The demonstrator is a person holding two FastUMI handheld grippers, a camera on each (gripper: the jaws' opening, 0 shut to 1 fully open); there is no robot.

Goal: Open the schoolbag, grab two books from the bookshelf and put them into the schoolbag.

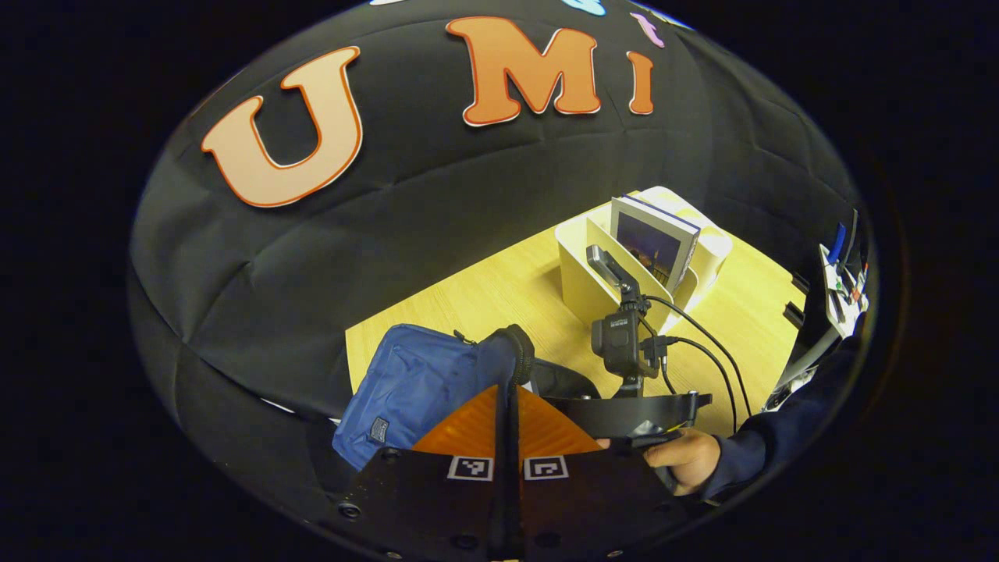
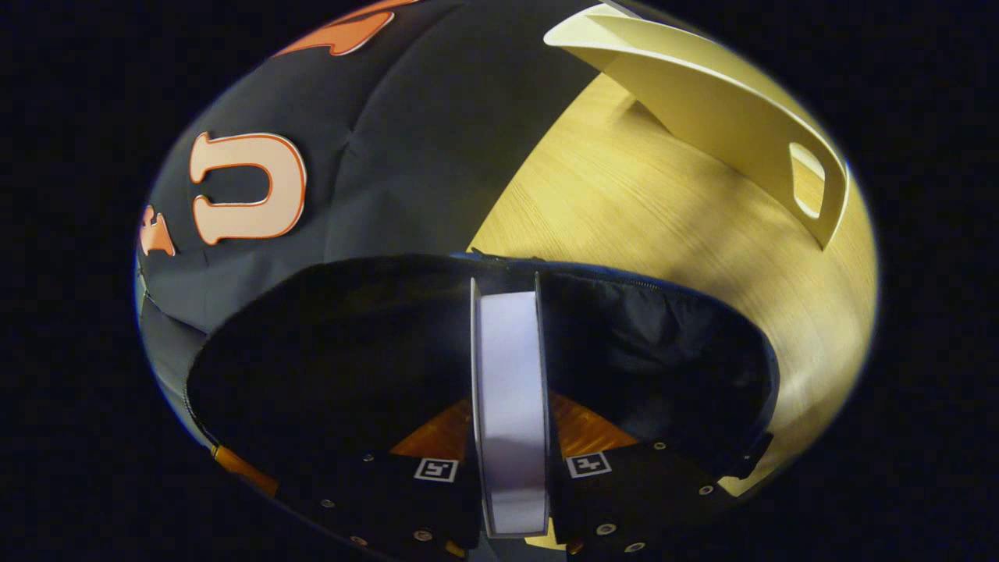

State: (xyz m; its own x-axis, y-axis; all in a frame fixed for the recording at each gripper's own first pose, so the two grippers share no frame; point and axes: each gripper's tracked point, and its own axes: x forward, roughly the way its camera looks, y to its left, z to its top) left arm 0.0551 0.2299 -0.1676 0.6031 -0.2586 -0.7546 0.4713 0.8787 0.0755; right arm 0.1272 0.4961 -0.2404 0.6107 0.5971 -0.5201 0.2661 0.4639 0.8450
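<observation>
The blue schoolbag point(image 1: 414, 390) lies on the wooden table point(image 1: 484, 297). My left gripper point(image 1: 507, 406) is shut on the bag's black opening edge and holds it up. Beyond it, a hand point(image 1: 691, 460) holds my right gripper point(image 1: 632, 414) over the bag's mouth. In the right gripper view my right gripper point(image 2: 509, 406) is shut on a white book point(image 2: 511, 375), seen edge-on, which points down into the dark open schoolbag point(image 2: 351, 351). The white bookshelf point(image 1: 581, 285) stands behind with another book point(image 1: 652, 246) upright in it.
The bookshelf point(image 2: 702, 86) stands close by at the upper right of the right gripper view, on the table point(image 2: 624, 203). Cables point(image 1: 702, 351) trail from the right gripper's camera. The booth's black cloth wall runs behind the table's far edge.
</observation>
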